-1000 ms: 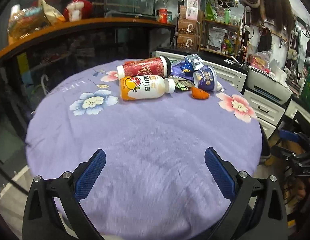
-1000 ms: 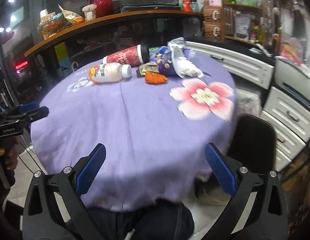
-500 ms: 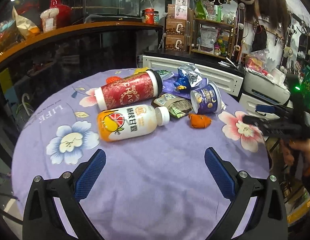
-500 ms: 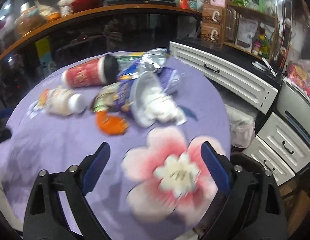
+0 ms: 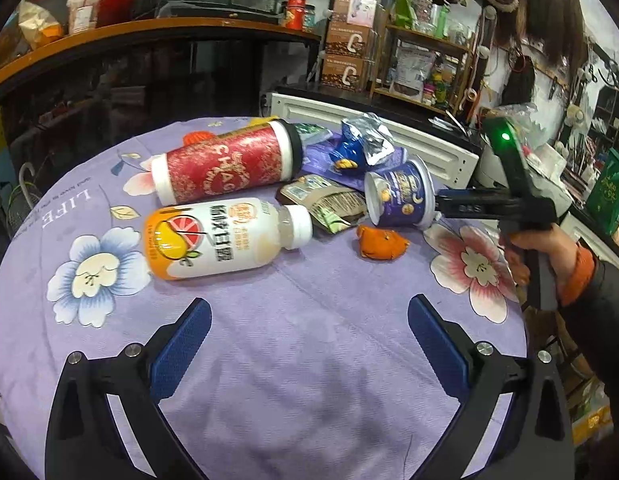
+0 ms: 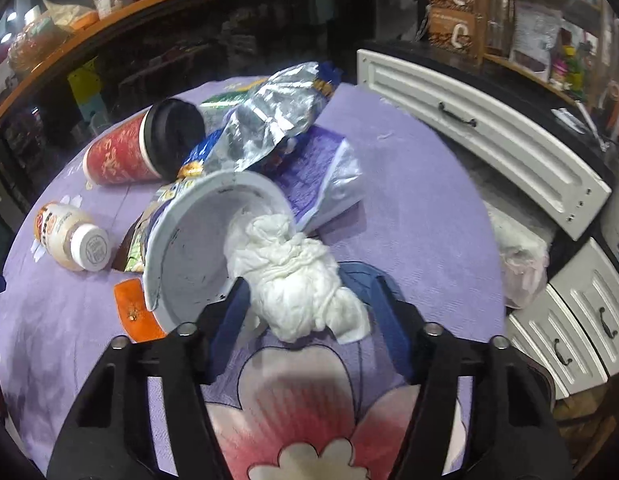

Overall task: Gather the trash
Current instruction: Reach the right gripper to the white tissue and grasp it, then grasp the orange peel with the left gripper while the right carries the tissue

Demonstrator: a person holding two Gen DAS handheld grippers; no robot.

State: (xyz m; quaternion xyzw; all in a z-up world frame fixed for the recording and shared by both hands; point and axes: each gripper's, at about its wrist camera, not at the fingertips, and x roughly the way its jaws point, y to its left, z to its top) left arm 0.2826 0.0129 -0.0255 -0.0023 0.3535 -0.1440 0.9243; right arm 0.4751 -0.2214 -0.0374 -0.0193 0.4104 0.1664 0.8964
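Trash lies on a round table with a purple flowered cloth (image 5: pixel 309 360): a red cup (image 5: pixel 225 168), a white and orange bottle (image 5: pixel 217 240), an orange peel (image 5: pixel 379 242), snack wrappers (image 5: pixel 333 204) and a tipped blue tub (image 5: pixel 401 200). In the right wrist view the tub (image 6: pixel 189 248) spills a crumpled white tissue (image 6: pixel 301 280). My right gripper (image 6: pixel 305 284) has its jaws partly closed around the tissue; it also shows in the left wrist view (image 5: pixel 489 204). My left gripper (image 5: pixel 309 344) is open and empty over the near cloth.
A silver and blue foil bag (image 6: pixel 277 120) and a purple pack (image 6: pixel 321 172) lie behind the tub. White drawers (image 6: pixel 489 140) stand right of the table, with a white bag (image 6: pixel 521 256) below. A dark counter with a wooden top (image 5: pixel 149 36) runs behind.
Both grippers moved forward toward the trash pile. My right gripper reached the tissue at the tub's mouth and its jaws narrowed around it. My left gripper stayed open.
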